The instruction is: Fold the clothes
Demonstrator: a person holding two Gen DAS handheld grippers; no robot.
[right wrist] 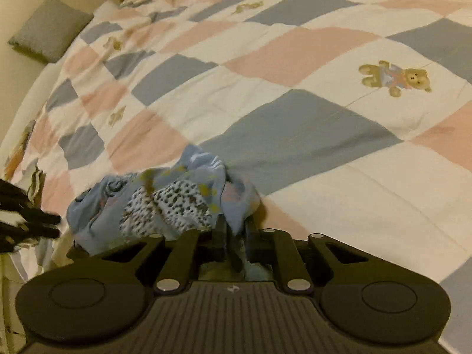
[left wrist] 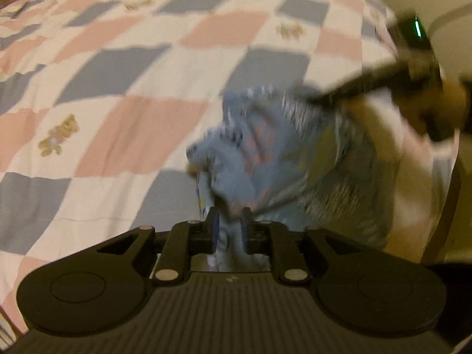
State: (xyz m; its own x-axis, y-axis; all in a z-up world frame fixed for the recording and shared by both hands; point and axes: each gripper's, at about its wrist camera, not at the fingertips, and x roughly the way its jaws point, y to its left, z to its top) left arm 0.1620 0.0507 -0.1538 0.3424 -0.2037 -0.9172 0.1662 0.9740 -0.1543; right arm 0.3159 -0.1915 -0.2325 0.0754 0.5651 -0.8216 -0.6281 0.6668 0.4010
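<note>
A light blue patterned garment (left wrist: 277, 153) hangs bunched above the bed, blurred in the left wrist view. My left gripper (left wrist: 229, 221) is shut on one edge of it, cloth pinched between the fingers. In the right wrist view the same blue garment (right wrist: 165, 197), with a black-and-white speckled patch, sags in a crumpled heap just ahead. My right gripper (right wrist: 236, 230) is shut on another edge of it. The right gripper (left wrist: 312, 93) shows in the left wrist view at the far end of the cloth, and the left gripper (right wrist: 56, 225) appears at the left edge of the right wrist view.
A quilt (right wrist: 309, 124) of pink, grey-blue and white squares with teddy bear prints (right wrist: 395, 78) covers the bed. A grey cushion (right wrist: 50, 29) leans on the cream wall at the far left. A hand (left wrist: 451, 100) holds the right gripper near the bed's edge.
</note>
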